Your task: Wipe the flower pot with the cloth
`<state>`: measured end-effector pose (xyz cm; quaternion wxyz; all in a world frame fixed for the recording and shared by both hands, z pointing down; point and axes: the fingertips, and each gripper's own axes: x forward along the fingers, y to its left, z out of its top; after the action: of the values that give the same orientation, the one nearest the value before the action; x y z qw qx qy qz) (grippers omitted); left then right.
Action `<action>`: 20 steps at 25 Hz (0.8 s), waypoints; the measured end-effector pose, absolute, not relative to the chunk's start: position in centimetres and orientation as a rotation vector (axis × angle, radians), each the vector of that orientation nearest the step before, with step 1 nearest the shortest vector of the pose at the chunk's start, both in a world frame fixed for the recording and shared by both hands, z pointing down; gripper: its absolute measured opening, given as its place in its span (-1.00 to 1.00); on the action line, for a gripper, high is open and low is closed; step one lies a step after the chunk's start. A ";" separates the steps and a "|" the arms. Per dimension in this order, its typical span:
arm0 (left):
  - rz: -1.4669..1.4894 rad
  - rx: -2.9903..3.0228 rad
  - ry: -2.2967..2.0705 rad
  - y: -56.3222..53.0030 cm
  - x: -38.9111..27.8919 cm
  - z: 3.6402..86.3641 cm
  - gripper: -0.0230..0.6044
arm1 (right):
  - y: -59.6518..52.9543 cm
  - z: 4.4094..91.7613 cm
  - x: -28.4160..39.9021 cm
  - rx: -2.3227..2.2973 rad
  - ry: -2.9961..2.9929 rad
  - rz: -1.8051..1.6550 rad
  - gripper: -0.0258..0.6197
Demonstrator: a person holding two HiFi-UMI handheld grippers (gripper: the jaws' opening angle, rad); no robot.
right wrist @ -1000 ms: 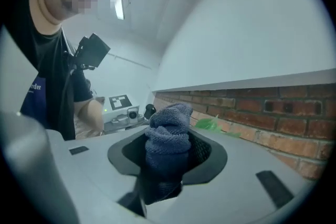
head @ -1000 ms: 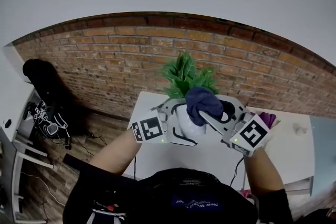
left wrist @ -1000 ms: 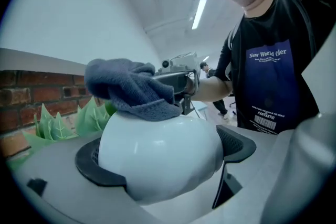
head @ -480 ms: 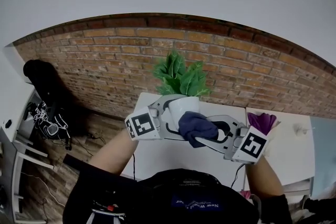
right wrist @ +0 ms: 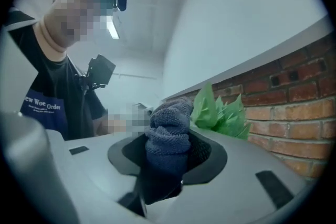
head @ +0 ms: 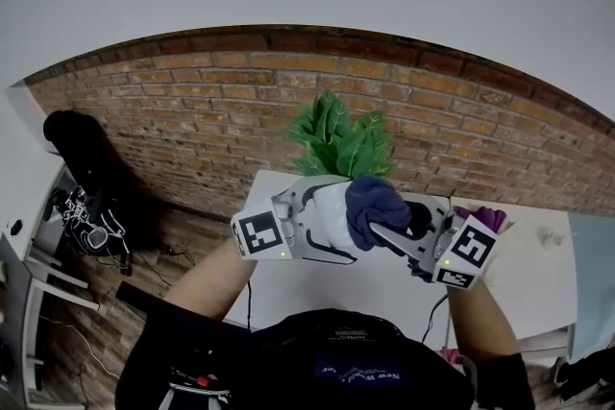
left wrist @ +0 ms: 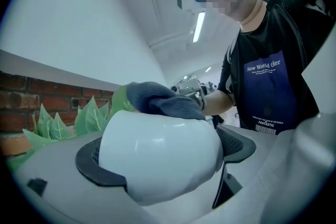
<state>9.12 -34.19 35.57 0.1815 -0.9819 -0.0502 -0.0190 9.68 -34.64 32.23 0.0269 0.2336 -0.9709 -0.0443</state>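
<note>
**Pot clamped in the left gripper, cloth pressed on its side**

The left gripper (head: 309, 228) has its jaws spread wide and closed on the white flower pot (head: 330, 209), one dark pad on each side of the round body. In the left gripper view the pot (left wrist: 157, 152) fills the space between the jaws, with its rounded lower part facing the camera. Its green leaves (left wrist: 58, 124) lie beyond it, to the left. The pot's long axis thus runs away from the gripper, mouth and plant pointing outward. In the head view the leaves (head: 338, 144) reach from the pot toward the brick wall (head: 192, 110), away from the person. The pot is held up off the white table (head: 384, 288).

The right gripper (head: 392, 226) is closed on a bunched dark blue cloth (head: 375, 202). In the right gripper view the cloth (right wrist: 169, 134) stands up between the jaws as a thick wad and juts past their tips. That wad lies against the pot's side, on the part farthest from the left gripper's body.
</note>
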 end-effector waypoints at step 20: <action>-0.069 -2.729 -0.184 -33.5 9.0 35.1 0.84 | -36.6 32.3 11.2 0.857 -2.797 -0.267 -0.47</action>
<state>8.97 -33.47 35.15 0.2014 -0.9770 -0.0660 -0.0247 11.24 -36.61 32.28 0.1018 0.2904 -0.9472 -0.0904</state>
